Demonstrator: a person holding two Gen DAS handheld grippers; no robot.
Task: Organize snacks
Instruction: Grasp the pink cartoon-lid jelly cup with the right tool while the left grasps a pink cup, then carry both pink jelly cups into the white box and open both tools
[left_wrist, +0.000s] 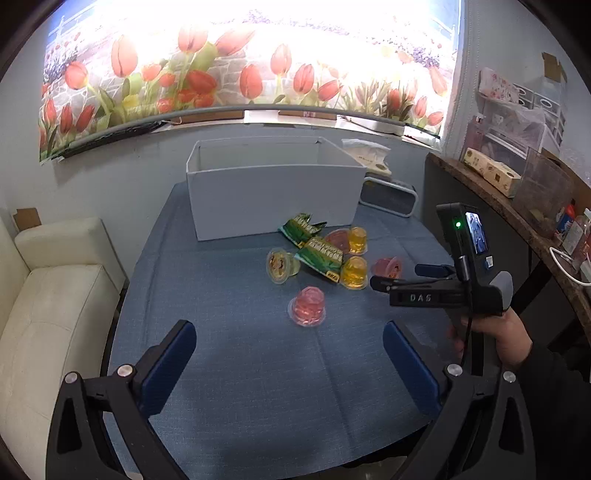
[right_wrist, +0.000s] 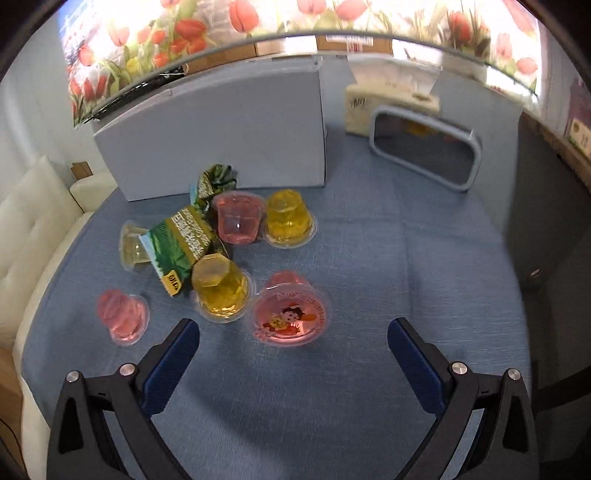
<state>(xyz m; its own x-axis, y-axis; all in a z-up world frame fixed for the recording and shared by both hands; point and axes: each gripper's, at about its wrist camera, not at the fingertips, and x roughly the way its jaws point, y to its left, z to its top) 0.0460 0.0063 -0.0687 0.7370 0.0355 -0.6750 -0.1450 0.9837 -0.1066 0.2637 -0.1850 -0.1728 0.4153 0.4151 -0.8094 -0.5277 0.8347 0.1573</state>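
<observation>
Several jelly cups and two green snack packets (left_wrist: 319, 256) lie heaped on the blue tablecloth (left_wrist: 240, 369), in front of an open white box (left_wrist: 273, 195). One pink jelly cup (left_wrist: 307, 306) sits apart, nearest my left gripper (left_wrist: 290, 354), which hangs open and empty above the cloth. In the right wrist view, a pink cup (right_wrist: 290, 317) lying on its side shows its printed lid just ahead of my right gripper (right_wrist: 293, 347), also open and empty. A yellow cup (right_wrist: 221, 291) stands to its left. A green packet (right_wrist: 181, 247) leans over a pale cup (right_wrist: 133, 245).
A grey-rimmed tray (right_wrist: 424, 147) leans at the back right beside a tissue pack (right_wrist: 388, 107). A cream sofa (left_wrist: 48, 295) borders the table's left side. A cluttered wooden shelf (left_wrist: 517, 206) runs along the right. A hand (left_wrist: 495, 332) holds the right gripper (left_wrist: 395, 276).
</observation>
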